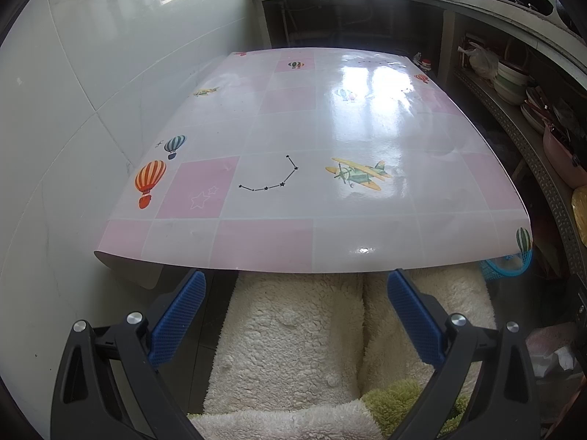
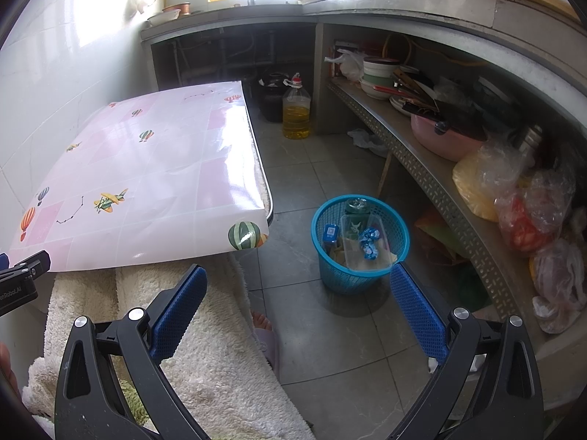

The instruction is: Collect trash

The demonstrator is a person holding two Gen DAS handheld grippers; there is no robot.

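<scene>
A blue plastic waste basket (image 2: 332,220) stands on the tiled floor right of the table. Inside it lie a clear plastic container (image 2: 361,245), blue wrappers (image 2: 368,244), a small blue box (image 2: 330,233) and a dark lid. My right gripper (image 2: 298,275) is open and holds nothing, hanging in front of the basket, slightly to its left. My left gripper (image 1: 295,278) is open with nothing between its fingers, just before the near edge of the pink-checked table (image 1: 293,139). A sliver of the basket (image 1: 510,266) shows past the table's right corner in the left wrist view.
The person's fleece-covered legs (image 2: 205,348) and a slippered foot (image 2: 266,333) lie below both grippers. A long shelf (image 2: 440,190) with bowls, a pink basin and plastic bags runs along the right. An oil bottle (image 2: 296,110) stands on the floor beyond the table. A tiled wall borders the left.
</scene>
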